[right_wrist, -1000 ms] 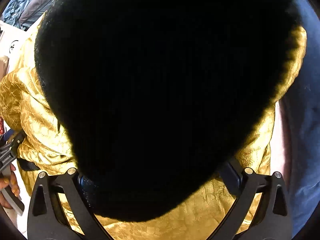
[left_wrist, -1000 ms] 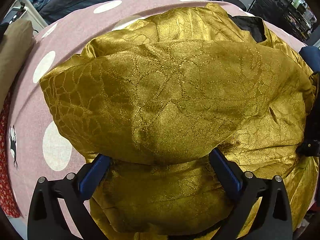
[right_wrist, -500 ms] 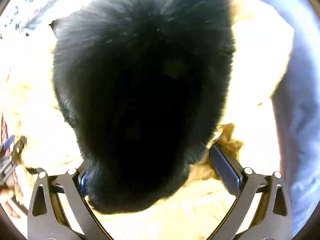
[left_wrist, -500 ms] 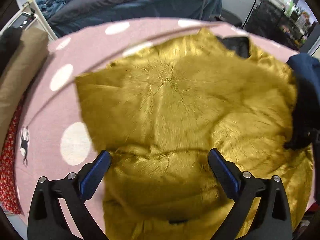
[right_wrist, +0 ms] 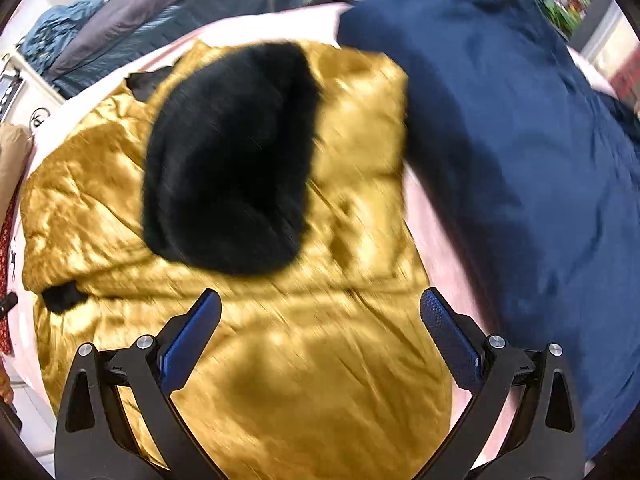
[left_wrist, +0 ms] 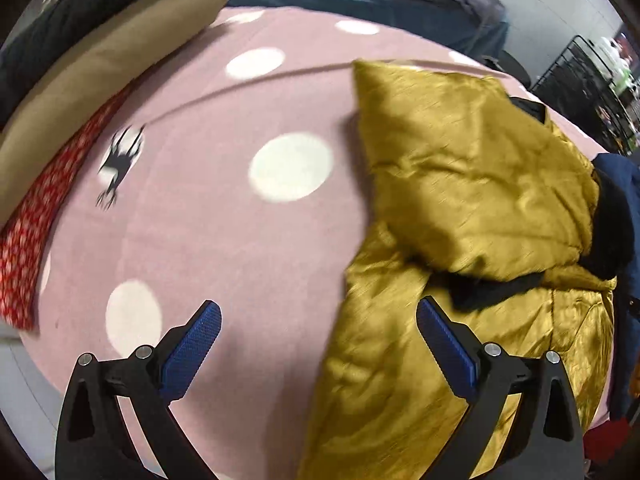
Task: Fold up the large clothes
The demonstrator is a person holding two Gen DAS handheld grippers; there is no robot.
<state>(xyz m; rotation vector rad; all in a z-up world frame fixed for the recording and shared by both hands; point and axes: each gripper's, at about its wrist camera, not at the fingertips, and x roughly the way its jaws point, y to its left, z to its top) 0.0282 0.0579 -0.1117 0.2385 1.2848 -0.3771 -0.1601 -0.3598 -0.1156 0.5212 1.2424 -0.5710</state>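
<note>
motion blur smears the gold garment (right_wrist: 280,360) and its black fur patch (right_wrist: 228,160); it lies on a pink dotted cover (left_wrist: 208,220). left tool (left_wrist: 316,344) and right tool (right_wrist: 320,336) gape wide, empty.

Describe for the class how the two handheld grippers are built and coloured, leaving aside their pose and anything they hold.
Both match. The left gripper and right gripper each have two black angular fingers with triangular cut-outs and silver round screw heads. Each finger carries a blue, finely textured pad on its inner face. No cables, markings or sleeves show.
</note>
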